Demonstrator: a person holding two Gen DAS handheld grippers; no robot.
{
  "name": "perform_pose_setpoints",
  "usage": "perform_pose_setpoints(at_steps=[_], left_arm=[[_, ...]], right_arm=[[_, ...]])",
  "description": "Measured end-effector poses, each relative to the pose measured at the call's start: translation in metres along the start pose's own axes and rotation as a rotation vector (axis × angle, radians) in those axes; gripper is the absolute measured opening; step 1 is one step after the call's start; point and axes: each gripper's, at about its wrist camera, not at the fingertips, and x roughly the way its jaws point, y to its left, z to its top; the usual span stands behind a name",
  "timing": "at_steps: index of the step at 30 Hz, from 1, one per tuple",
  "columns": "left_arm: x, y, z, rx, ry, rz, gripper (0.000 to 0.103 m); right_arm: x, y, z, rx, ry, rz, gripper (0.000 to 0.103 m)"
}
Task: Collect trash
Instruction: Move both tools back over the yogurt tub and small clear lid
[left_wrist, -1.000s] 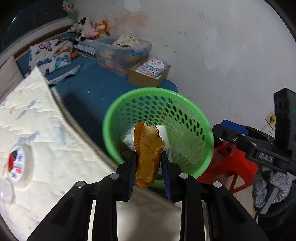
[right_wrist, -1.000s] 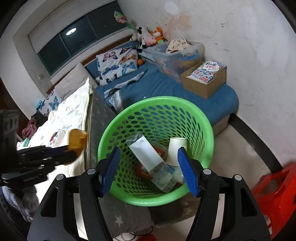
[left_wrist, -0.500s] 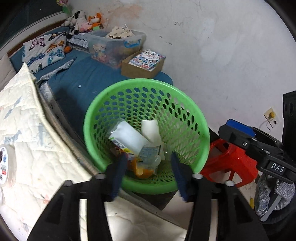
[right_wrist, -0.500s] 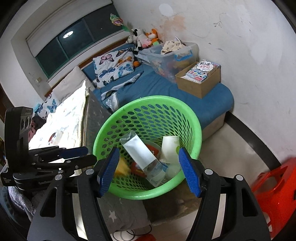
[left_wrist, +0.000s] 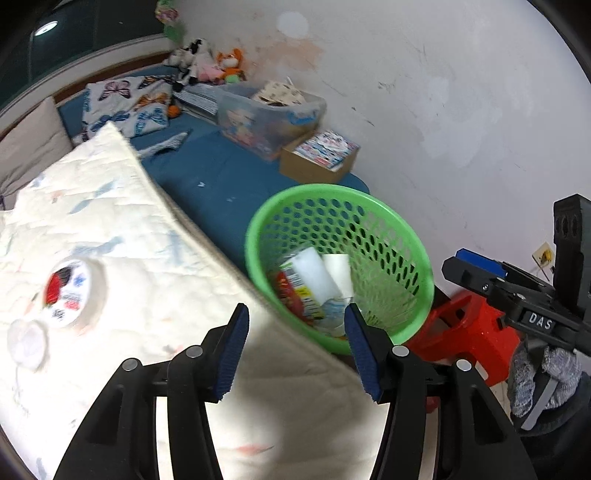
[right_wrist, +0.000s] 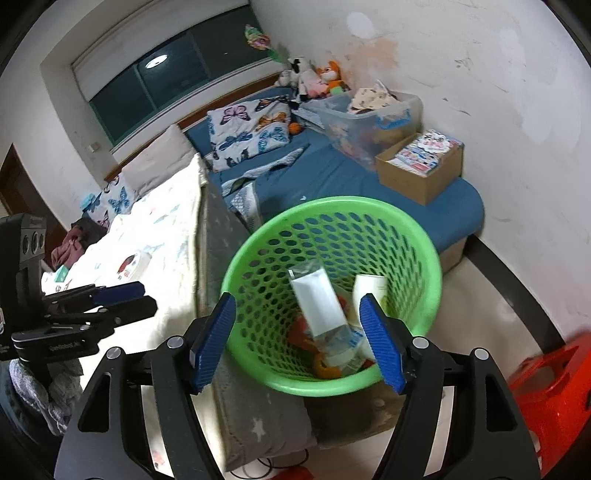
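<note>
- The left gripper (left_wrist: 293, 347) stood wide open with nothing between its blue pads (left_wrist: 232, 349); it hung over the near edge of the white quilt (left_wrist: 122, 258), probably so that it could reach the trash lying there.
- The right gripper (right_wrist: 297, 341) was also spread wide and empty, hovering just above the near rim of the green basket (right_wrist: 424, 254), its pads on either side of the opening.
- The basket sat on the floor against the foot of the bed, right of the quilt, so that things from the bed could be dropped straight in.
- Inside it lay a white pouch (right_wrist: 316, 295), a paper cup (right_wrist: 369, 288), something red, and an orange peel (right_wrist: 325, 367) low against the near wall; that much of the trash looked collected.
- On the quilt, left of the left gripper, lay a round lidded tub (left_wrist: 68, 293) with a red and black label, and a small white cap (left_wrist: 26, 341) just near of it. These seemed the likely next pieces to take, though whether they count as trash is a guess.
- A red stool (right_wrist: 550, 398) stood on the floor right of the basket.
- Farther off, on the blue mattress (right_wrist: 332, 173), sat a clear bin (right_wrist: 369, 118) and a cardboard box (right_wrist: 421, 173) against the wall, well apart from the work.
</note>
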Motion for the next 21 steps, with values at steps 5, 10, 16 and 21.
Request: perform_pose_setpoints(at_steps=[5, 10, 16, 21], left_arm=[[-0.025, 0.031, -0.017, -0.056, -0.026, 0.044, 0.057], [-0.047, 0.068, -0.035, -0.125, -0.047, 0.095, 0.059], [-0.077, 0.115, -0.058, -0.206, -0.071, 0.166, 0.062], [-0.098, 0.151, -0.078, -0.273, -0.086, 0.231, 0.067]], right_arm=[[0.008, 0.025, 0.002, -0.038, 0.014, 0.026, 0.074], [0.022, 0.059, 0.002, -0.097, 0.035, 0.061, 0.078], [0.041, 0.100, 0.003, -0.173, 0.059, 0.095, 0.081], [0.058, 0.138, 0.002, -0.249, 0.077, 0.120, 0.083]])
